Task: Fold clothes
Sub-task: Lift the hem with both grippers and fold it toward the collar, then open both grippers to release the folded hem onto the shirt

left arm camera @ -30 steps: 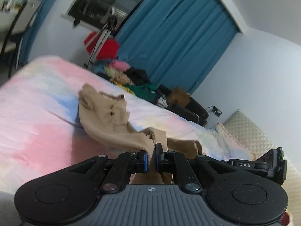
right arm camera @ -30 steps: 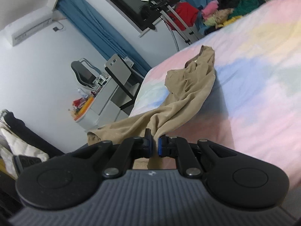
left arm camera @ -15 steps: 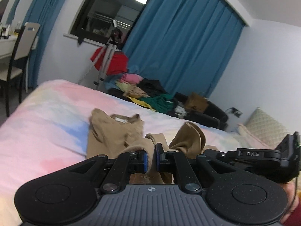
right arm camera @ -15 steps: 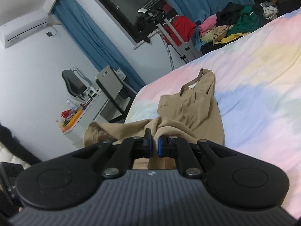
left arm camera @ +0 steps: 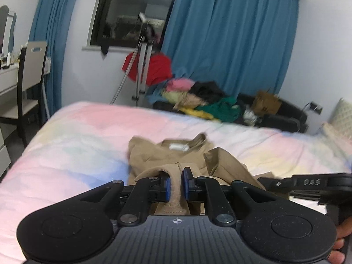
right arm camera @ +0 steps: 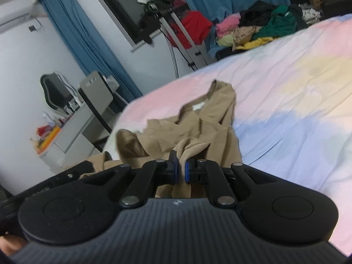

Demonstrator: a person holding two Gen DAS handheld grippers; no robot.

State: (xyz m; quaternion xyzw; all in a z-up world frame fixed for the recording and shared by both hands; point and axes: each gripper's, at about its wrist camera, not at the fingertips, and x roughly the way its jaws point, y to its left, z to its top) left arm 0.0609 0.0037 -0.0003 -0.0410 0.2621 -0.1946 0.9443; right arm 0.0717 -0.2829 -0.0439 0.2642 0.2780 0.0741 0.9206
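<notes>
Right claw (right arm camera: 180,171) sits low and centre, its blue-edged pads clamped on a bunched fold of the tan shirt (right arm camera: 204,123). The shirt lies crumpled on the bed (right arm camera: 286,101), collar and white label toward the far edge, a loose flap raised at left. Bedcover is pastel pink, yellow and blue. Part of the left claw (right arm camera: 61,179) shows dark at lower left, beside tan fabric. Beyond the bed: a clothes pile (right arm camera: 259,28), a tripod (right arm camera: 182,35), blue curtains (right arm camera: 88,44), a cluttered worktop (right arm camera: 66,132).
</notes>
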